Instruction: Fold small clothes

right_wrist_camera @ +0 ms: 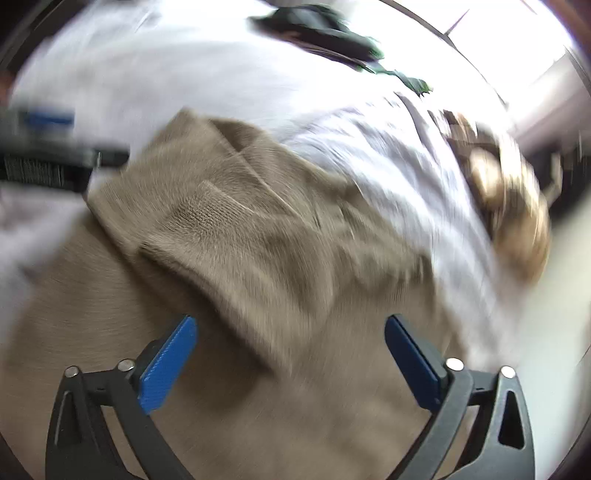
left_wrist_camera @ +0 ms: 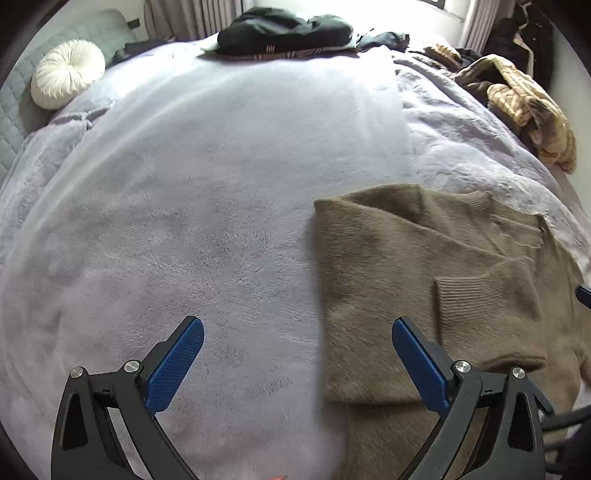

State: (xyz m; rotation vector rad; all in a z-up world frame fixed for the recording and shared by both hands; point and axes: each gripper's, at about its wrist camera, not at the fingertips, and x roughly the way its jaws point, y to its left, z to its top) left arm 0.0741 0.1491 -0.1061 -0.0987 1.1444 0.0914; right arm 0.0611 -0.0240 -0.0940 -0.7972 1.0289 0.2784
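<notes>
A tan knitted sweater [left_wrist_camera: 424, 280] lies on the pale lilac fleece blanket [left_wrist_camera: 207, 192], its sleeves folded in over the body with a ribbed cuff showing. My left gripper [left_wrist_camera: 297, 330] hangs open over the sweater's left edge, one blue pad over the blanket, the other over the knit, nothing between them. In the blurred right wrist view the same sweater [right_wrist_camera: 258, 240] fills the middle, and my right gripper [right_wrist_camera: 290, 328] stands open above it, gripping nothing. The left gripper [right_wrist_camera: 48, 122] shows at that view's left edge.
A round white pleated cushion [left_wrist_camera: 66, 74] rests at the back left by a grey quilted headboard. A dark pile of clothes [left_wrist_camera: 284, 31] lies at the far side of the bed. A beige and brown quilted garment [left_wrist_camera: 528, 110] is heaped at the right edge.
</notes>
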